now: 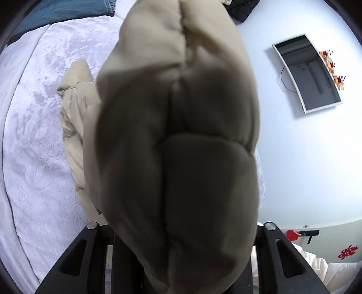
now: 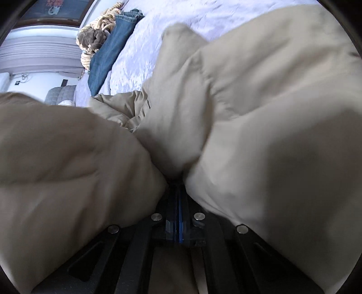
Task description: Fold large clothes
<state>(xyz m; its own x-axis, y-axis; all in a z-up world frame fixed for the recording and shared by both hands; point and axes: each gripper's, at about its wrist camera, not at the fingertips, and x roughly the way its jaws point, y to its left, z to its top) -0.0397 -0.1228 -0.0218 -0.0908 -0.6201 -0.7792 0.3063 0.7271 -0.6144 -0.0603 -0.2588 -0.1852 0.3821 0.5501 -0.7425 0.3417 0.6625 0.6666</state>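
Note:
A beige padded garment (image 1: 176, 140) fills the middle of the left wrist view, bulging out over my left gripper (image 1: 181, 266), whose fingertips are hidden under the fabric. More of it lies crumpled on the white bed cover (image 1: 36, 140). In the right wrist view the same beige garment (image 2: 260, 126) billows on both sides of my right gripper (image 2: 177, 199), whose jaws stand pressed together on a pinch of the fabric.
Blue jeans (image 2: 108, 52) and a brown and cream bundle (image 2: 95, 38) lie at the bed's far side. A dark teal cloth (image 1: 63, 13) and a black garment (image 1: 242, 9) lie near the bed's far edge. A wall screen (image 1: 310, 72) hangs beyond.

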